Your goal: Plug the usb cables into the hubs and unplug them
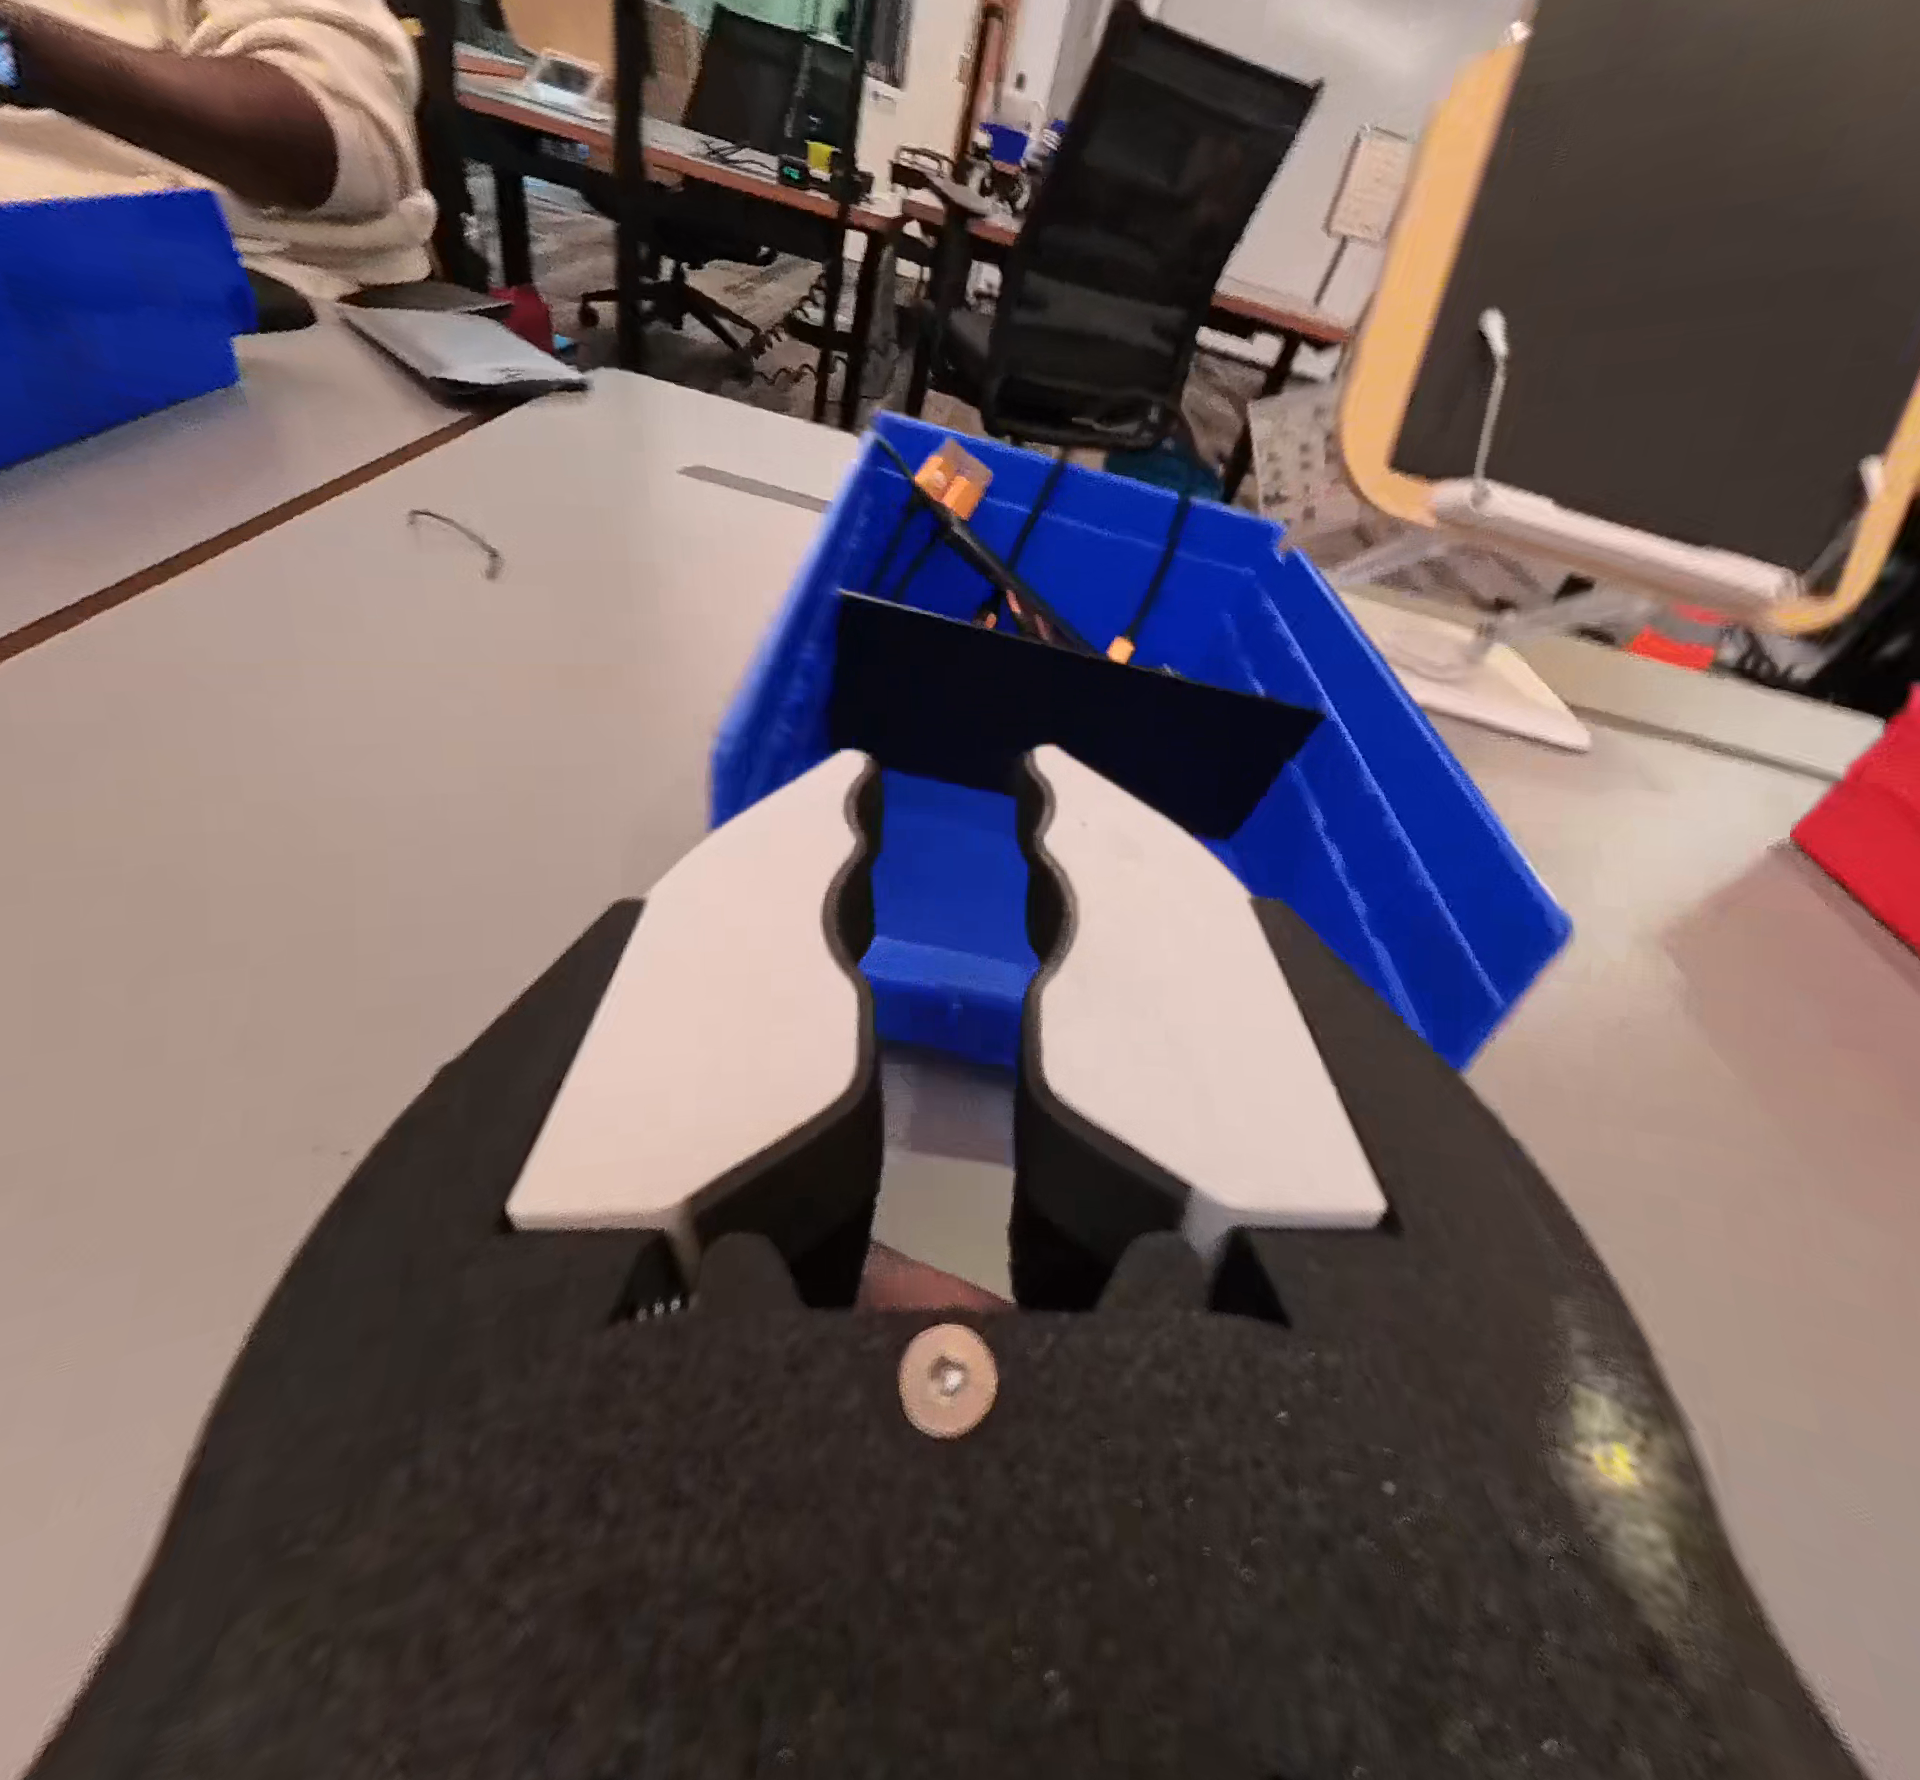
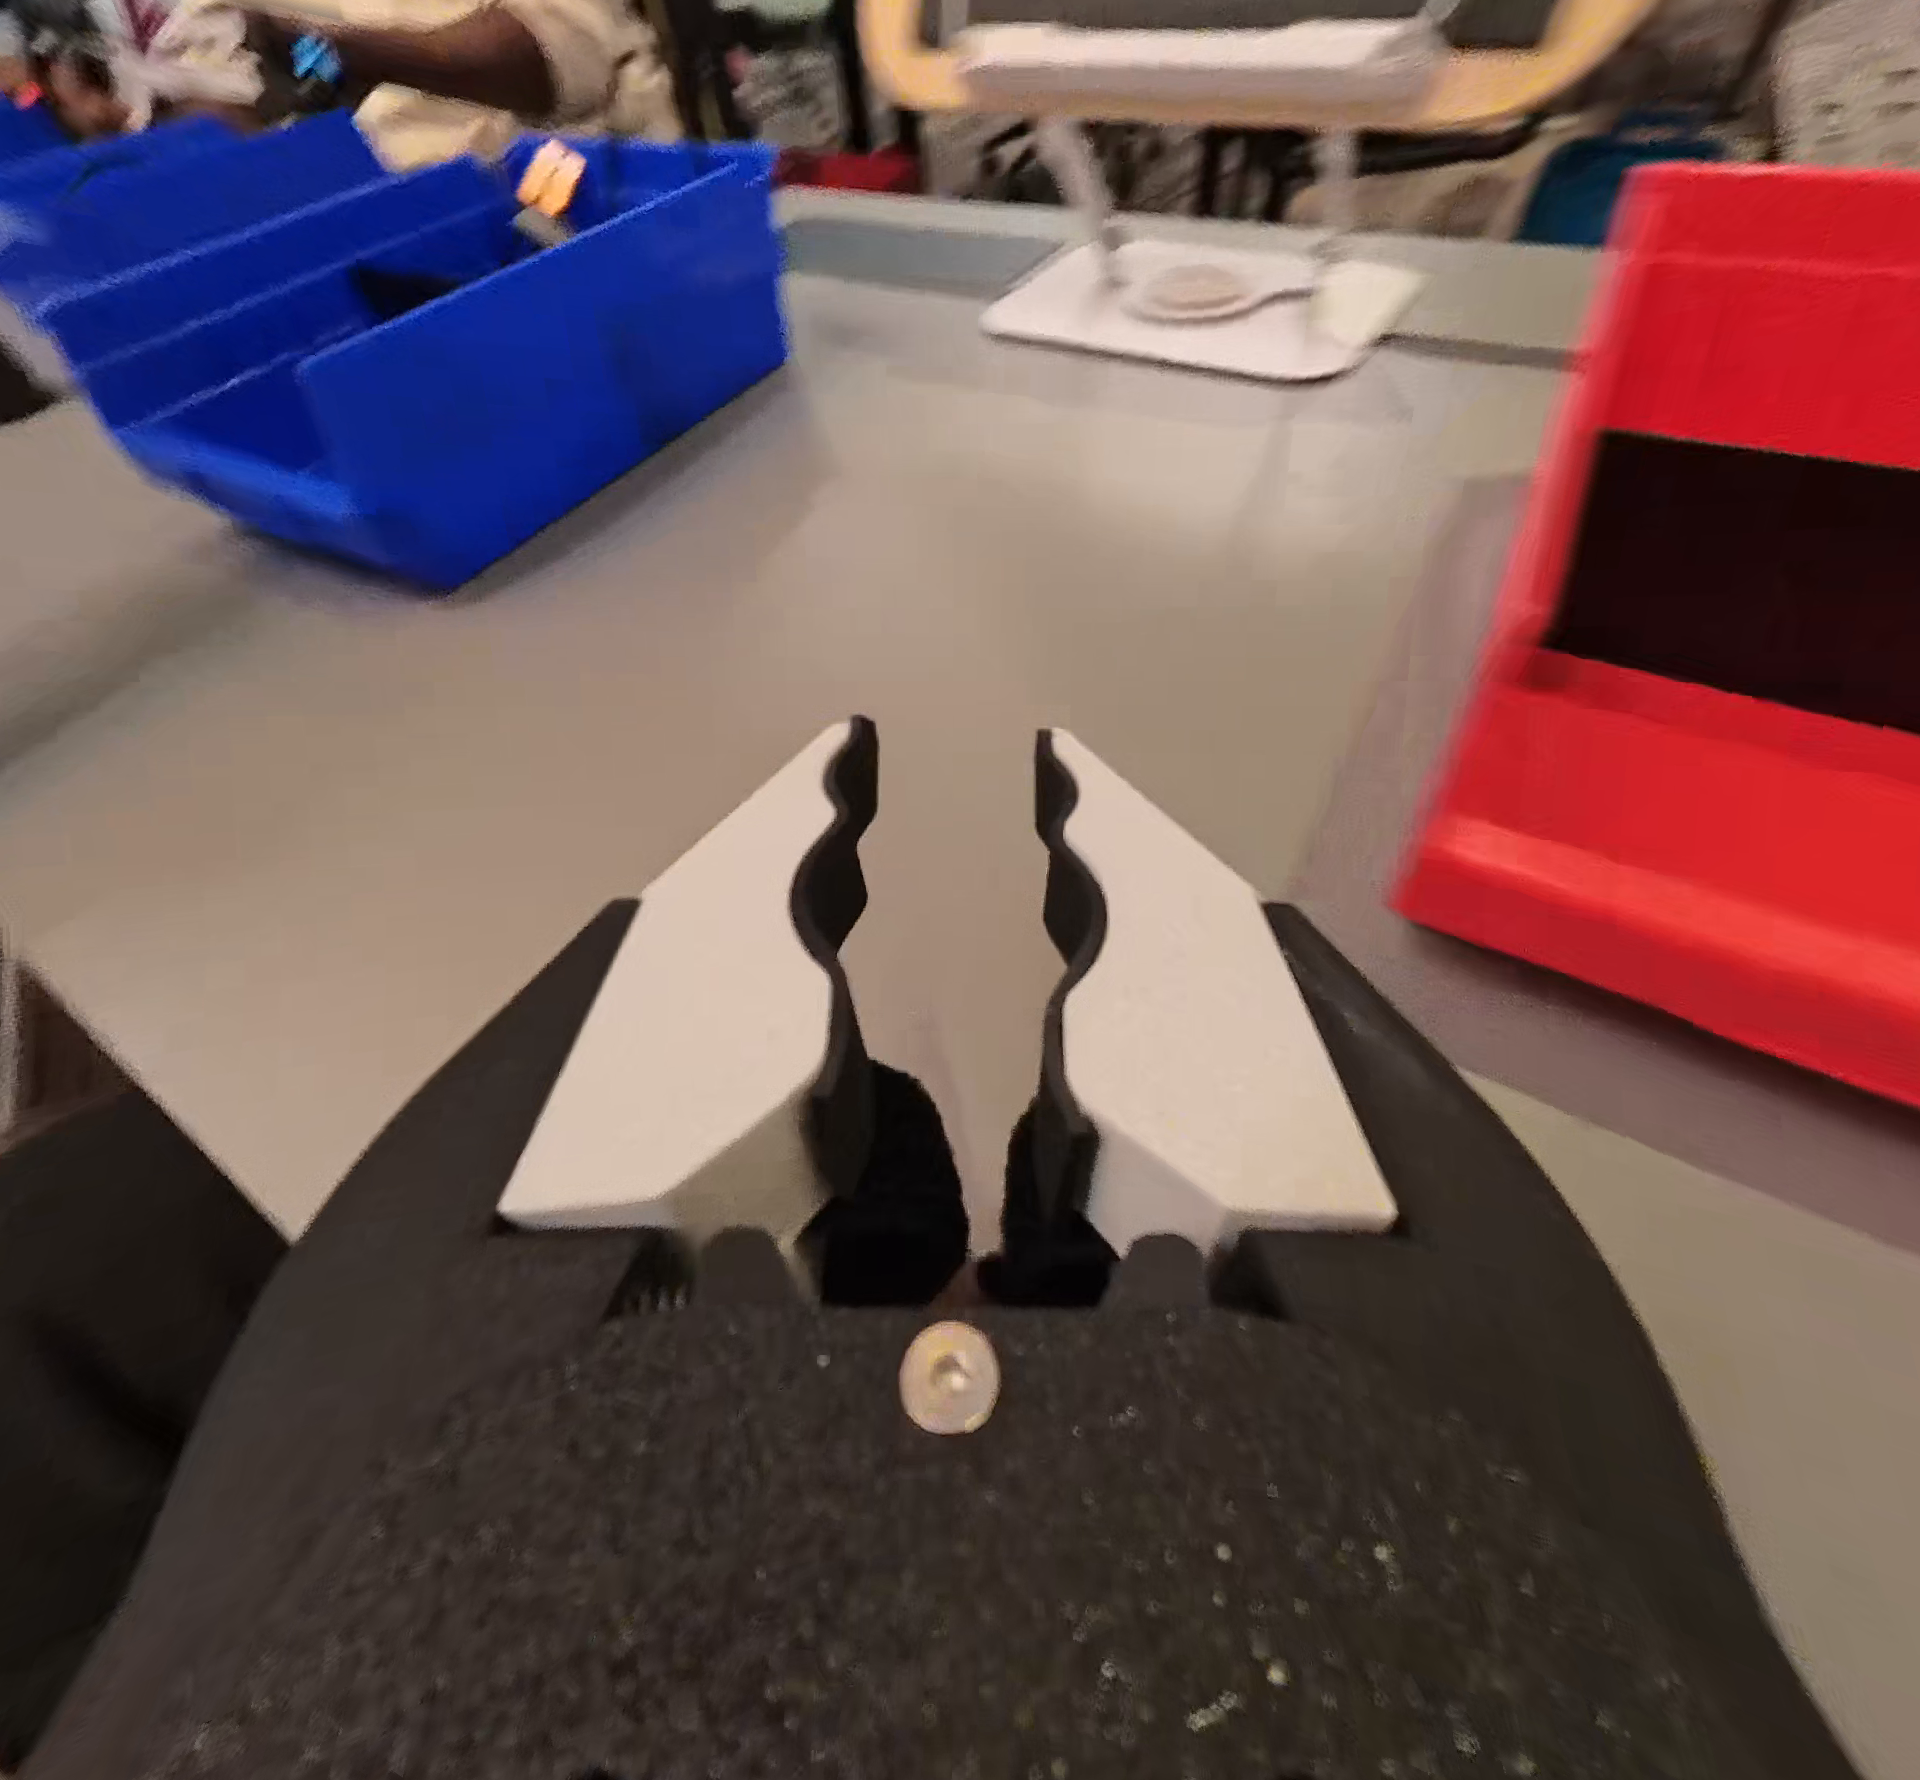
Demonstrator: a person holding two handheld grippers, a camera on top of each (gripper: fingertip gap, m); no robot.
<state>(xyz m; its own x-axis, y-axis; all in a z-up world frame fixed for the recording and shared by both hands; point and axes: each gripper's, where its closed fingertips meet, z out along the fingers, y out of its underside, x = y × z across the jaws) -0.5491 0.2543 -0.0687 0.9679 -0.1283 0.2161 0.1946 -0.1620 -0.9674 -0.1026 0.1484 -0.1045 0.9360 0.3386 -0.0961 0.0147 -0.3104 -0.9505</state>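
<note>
The grey table [image 2: 935,504] fills both views. In the left wrist view a blue divided bin [image 1: 1351,795] sits at centre; black USB cables with orange plugs [image 1: 956,483] lie in its rear compartment, behind a dark divider. A red bin [image 2: 1662,795] stands at the right wrist view's right edge. The left gripper [image 1: 951,774] and the right gripper [image 2: 956,743] both have their jaws apart, holding nothing. No hub is discernible. Best approach, probably: reach over the divider and grasp a cable by its orange plug. No legible writing or brand.
</note>
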